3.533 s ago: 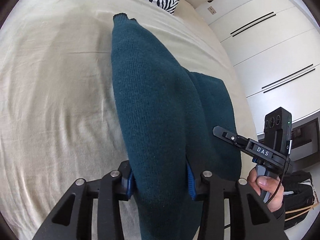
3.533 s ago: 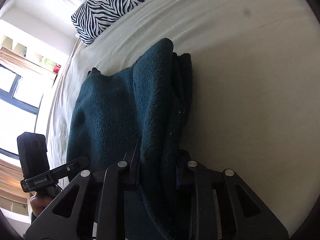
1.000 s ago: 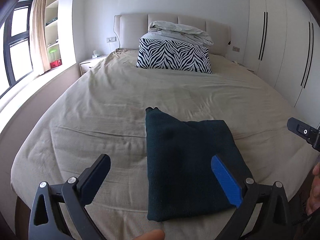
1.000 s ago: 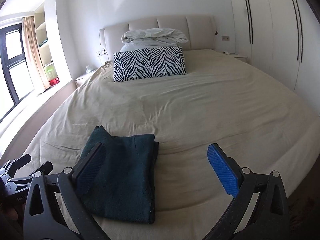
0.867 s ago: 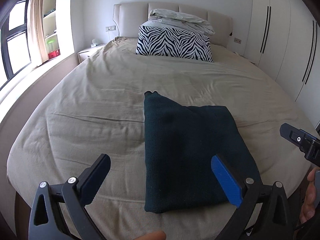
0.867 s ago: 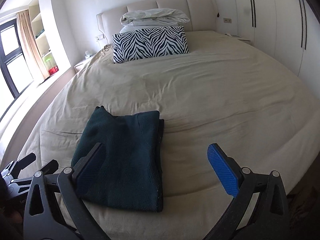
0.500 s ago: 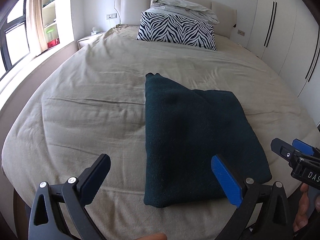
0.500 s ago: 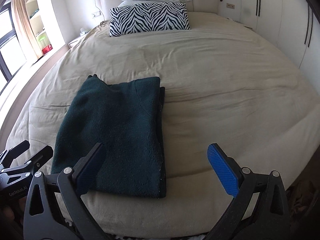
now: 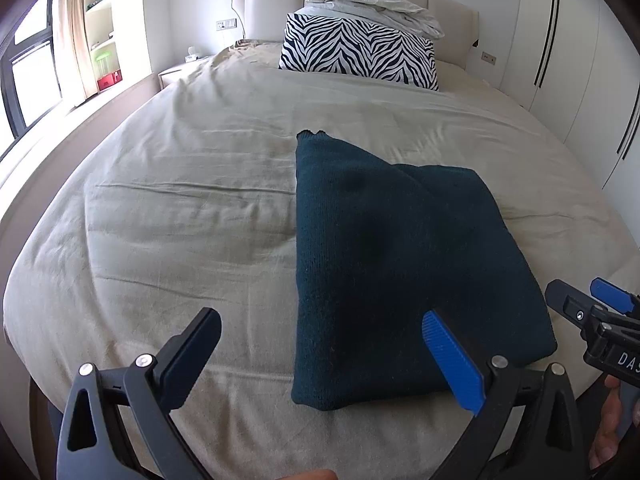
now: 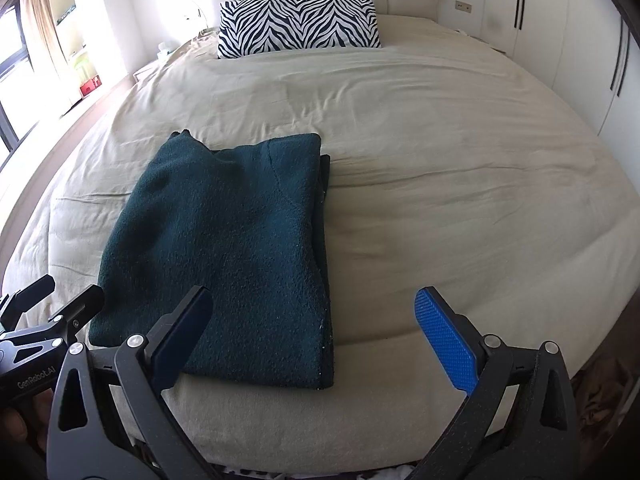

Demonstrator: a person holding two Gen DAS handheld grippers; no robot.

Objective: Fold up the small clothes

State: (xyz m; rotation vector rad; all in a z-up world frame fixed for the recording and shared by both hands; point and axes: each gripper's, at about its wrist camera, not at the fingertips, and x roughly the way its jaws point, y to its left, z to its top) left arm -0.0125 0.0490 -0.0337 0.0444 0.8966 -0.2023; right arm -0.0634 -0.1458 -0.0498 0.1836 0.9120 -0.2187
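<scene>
We see a wide beige bed (image 9: 180,208), a zebra-striped pillow (image 9: 356,54) at its headboard end, a dark teal sweater (image 9: 392,264) folded flat near the foot edge, our left tongs (image 9: 320,354) spread and empty above it, our right tongs (image 10: 312,330) likewise spread.

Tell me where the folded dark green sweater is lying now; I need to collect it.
The folded dark green sweater lies flat near the foot edge of the bed, just ahead of both open grippers, far from the zebra pillow.
</scene>
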